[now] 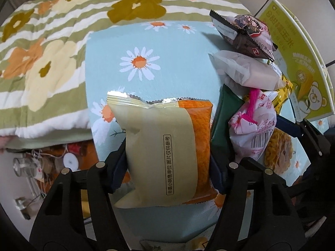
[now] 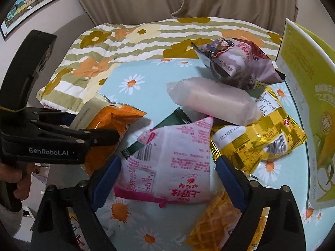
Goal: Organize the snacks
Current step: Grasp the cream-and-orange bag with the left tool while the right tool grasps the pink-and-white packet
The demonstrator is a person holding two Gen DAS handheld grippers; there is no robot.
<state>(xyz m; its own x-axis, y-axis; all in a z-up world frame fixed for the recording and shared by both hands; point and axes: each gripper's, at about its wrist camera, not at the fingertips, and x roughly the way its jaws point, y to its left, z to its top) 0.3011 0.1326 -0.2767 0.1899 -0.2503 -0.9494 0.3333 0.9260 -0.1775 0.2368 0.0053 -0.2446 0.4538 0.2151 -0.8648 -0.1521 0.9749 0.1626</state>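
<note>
Between the left gripper's blue pads sits the beige-and-orange snack packet, pinched across its lower half, one pad pressed to each side edge. It hangs over the daisy-print tablecloth; from the right wrist view it looks clear of the cloth and just left of the heap. I'd judge it light, puffy and crinkly, slippery film that can slide, so a grip across the body as here, or on the crimped end seam, seems safest without crushing what's inside.

By size, the green corn box stands at the far right edge. Next comes the pink-and-white packet, lying on the cloth between the right gripper's wide-open fingers, neither pad touching it. Behind it lie the yellow foil packet, the frosted white roll and the purple cartoon packet, piled touching one another.
</note>
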